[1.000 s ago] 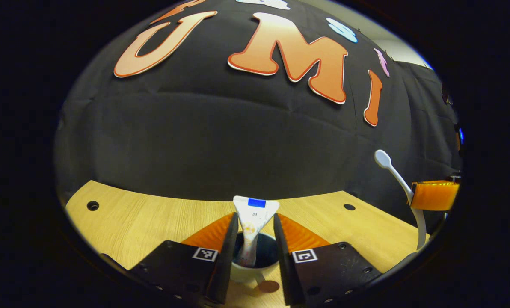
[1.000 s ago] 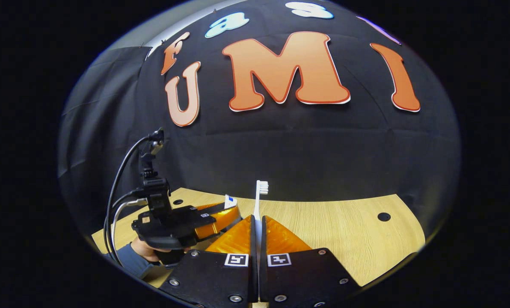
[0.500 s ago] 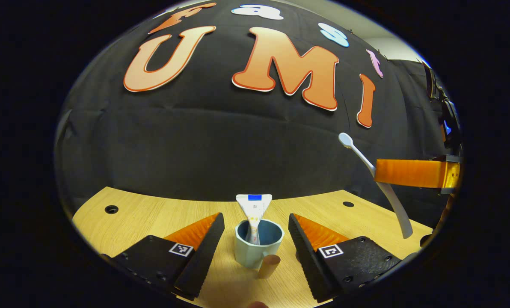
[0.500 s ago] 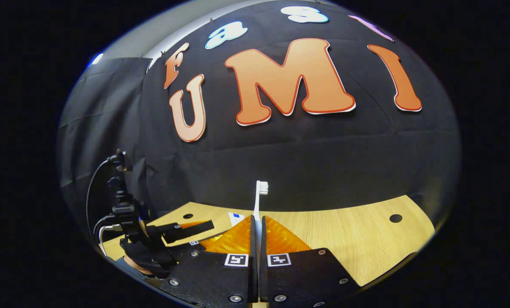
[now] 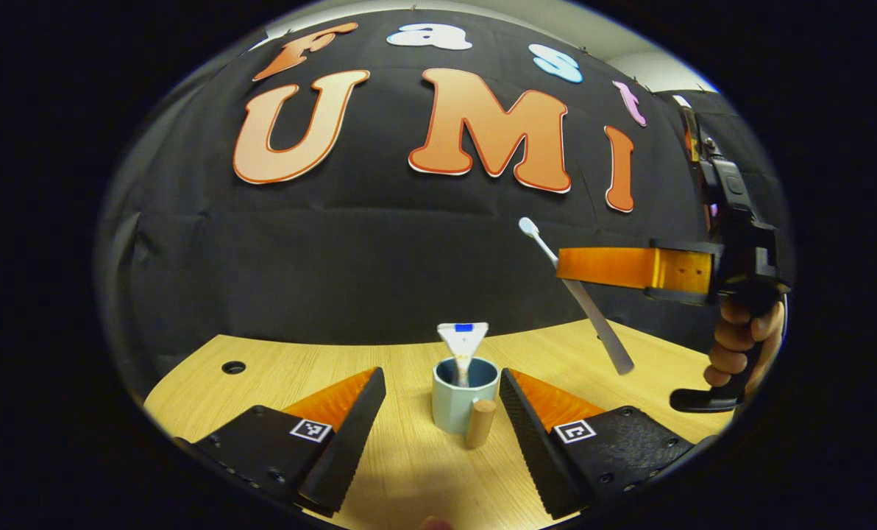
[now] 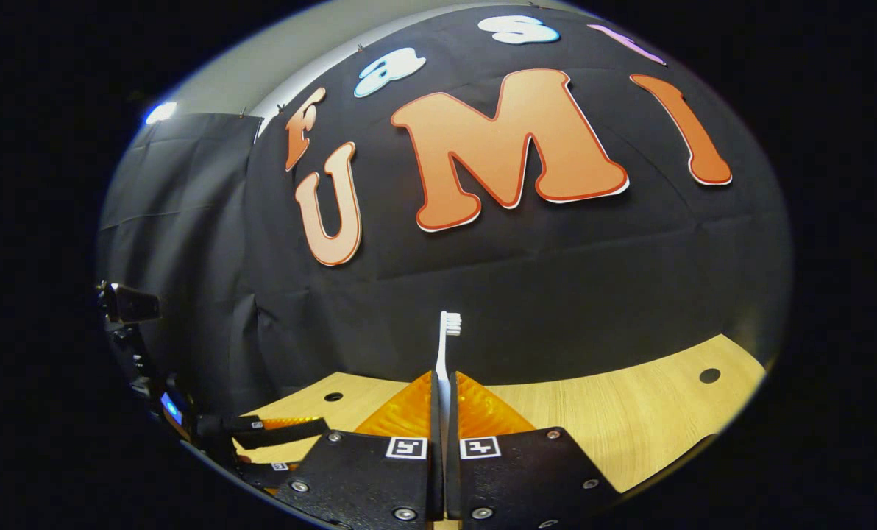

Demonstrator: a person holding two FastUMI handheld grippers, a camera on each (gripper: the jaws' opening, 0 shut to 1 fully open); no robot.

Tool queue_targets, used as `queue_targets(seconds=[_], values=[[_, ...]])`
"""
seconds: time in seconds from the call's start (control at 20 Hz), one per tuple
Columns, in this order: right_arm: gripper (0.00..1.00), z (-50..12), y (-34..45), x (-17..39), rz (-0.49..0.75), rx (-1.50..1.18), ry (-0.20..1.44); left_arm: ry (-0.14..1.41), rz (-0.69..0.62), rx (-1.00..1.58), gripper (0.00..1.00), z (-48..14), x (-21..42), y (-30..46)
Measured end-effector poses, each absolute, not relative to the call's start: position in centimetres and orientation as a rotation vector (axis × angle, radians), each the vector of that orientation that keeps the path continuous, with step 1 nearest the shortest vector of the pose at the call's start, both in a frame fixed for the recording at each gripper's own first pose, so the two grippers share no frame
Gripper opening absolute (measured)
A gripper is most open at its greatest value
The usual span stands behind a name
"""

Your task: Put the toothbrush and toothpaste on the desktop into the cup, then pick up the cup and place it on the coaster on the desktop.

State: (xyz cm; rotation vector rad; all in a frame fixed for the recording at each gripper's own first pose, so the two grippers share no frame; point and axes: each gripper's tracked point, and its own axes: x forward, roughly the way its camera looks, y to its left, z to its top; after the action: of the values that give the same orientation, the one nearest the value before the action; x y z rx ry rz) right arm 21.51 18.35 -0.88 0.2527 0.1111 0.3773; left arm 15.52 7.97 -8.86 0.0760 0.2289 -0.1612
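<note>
Pale matt wood-grain desktop (image 5: 409, 471); smooth glossy light-blue ceramic-looking cup (image 5: 453, 408), round wooden handle; smooth white plastic toothbrush (image 6: 444, 353).

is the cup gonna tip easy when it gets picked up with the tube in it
Probably a little top-heavy: the toothpaste stands tall above the cup rim. The cup looks squat, so likely stable. Its side handle may shift the balance slightly.

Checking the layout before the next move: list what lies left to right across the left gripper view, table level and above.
Table hole → cup holding toothpaste → toothbrush → right gripper → hand.
</note>
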Motion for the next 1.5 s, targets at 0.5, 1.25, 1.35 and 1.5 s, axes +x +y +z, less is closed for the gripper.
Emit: queue_targets(seconds=[0.5, 1.25, 1.35, 1.5], values=[[0.02, -0.7, 19.9, 27.0, 0.351, 0.404, 0.008, 0.227, -0.082, 0.095, 0.94, -9.6, 13.1, 12.4], [0.03, -7.0, 22.4, 32.3, 0.330, 0.443, -0.014, 0.303, -0.039, 0.073, 0.94, -13.3, 14.2, 14.7], [0.04, -8.0, 22.8, 32.2, 0.342, 0.433, 0.009, 0.306, -0.034, 0.069, 0.93, -13.7, 14.2, 14.9], [0.09, -7.7, 22.8, 31.7, 0.371, 0.444, 0.001, 0.321, -0.029, 0.067, 0.94, -14.3, 14.3, 14.9]])
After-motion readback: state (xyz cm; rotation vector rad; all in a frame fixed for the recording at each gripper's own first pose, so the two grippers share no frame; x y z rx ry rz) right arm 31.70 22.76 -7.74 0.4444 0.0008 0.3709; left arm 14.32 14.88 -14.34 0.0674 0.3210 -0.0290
